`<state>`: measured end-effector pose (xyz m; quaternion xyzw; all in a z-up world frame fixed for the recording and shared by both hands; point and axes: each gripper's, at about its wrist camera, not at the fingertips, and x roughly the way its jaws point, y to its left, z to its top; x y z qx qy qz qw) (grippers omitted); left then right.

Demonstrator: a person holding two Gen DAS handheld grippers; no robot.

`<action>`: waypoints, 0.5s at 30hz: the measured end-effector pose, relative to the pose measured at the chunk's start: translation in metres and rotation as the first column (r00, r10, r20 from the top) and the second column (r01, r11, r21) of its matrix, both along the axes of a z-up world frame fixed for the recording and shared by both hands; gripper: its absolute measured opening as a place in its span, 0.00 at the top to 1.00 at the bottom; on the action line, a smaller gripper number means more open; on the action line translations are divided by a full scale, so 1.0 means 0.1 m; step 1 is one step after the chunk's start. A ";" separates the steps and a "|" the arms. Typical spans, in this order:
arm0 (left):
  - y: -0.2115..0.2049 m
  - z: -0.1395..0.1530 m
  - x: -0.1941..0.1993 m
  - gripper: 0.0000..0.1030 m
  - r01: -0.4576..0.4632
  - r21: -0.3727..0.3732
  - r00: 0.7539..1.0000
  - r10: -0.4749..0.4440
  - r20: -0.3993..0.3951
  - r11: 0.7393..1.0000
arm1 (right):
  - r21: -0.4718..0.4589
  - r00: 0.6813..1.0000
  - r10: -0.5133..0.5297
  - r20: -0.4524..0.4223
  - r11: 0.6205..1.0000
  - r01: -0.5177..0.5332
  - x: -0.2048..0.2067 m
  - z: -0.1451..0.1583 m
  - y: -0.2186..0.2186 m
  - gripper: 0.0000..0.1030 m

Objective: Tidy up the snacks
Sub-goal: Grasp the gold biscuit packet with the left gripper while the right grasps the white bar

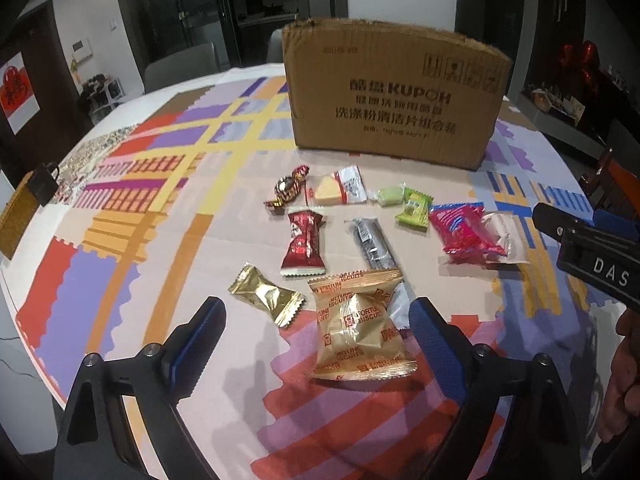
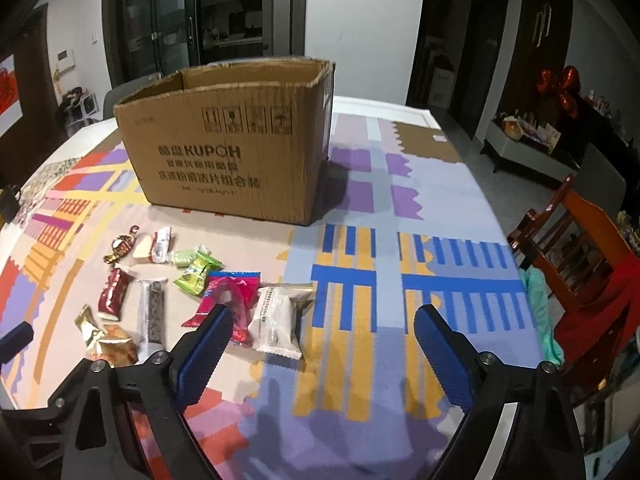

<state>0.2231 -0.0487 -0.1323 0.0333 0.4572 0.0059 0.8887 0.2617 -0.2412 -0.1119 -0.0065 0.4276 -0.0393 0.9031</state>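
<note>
Box (image 2: 224, 152) interior unseen; fortune biscuit packet (image 2: 118, 350) half behind left gripper (image 1: 316, 320).

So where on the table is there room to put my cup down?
Right of the white packet, the blue-striped cloth is bare out to the table edge. Right of the cardboard box is free too. In front of the box, the snacks crowd together.
</note>
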 end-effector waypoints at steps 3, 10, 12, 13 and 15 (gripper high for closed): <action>0.01 -0.09 0.04 0.14 0.000 -0.011 1.000 0.000 -0.026 1.000 | 0.001 1.000 -0.002 -0.021 1.000 0.002 0.09 -0.08 0.02 0.11; 0.04 -0.22 0.09 0.17 -0.009 -0.025 0.998 0.008 -0.058 1.000 | 0.000 0.998 0.005 -0.058 1.000 -0.005 0.19 -0.23 0.06 0.14; 0.05 -0.24 0.12 0.17 -0.012 -0.031 0.998 0.010 -0.063 0.999 | 0.004 0.998 0.011 -0.065 1.000 -0.010 0.22 -0.25 0.07 0.15; 0.04 -0.25 0.14 0.17 -0.011 -0.037 0.998 0.009 -0.067 0.999 | 0.005 0.998 0.012 -0.068 1.000 -0.012 0.24 -0.26 0.07 0.15; 0.03 -0.27 0.16 0.19 -0.009 -0.041 0.997 0.006 -0.074 0.999 | 0.012 0.997 0.018 -0.076 1.000 -0.017 0.27 -0.29 0.09 0.16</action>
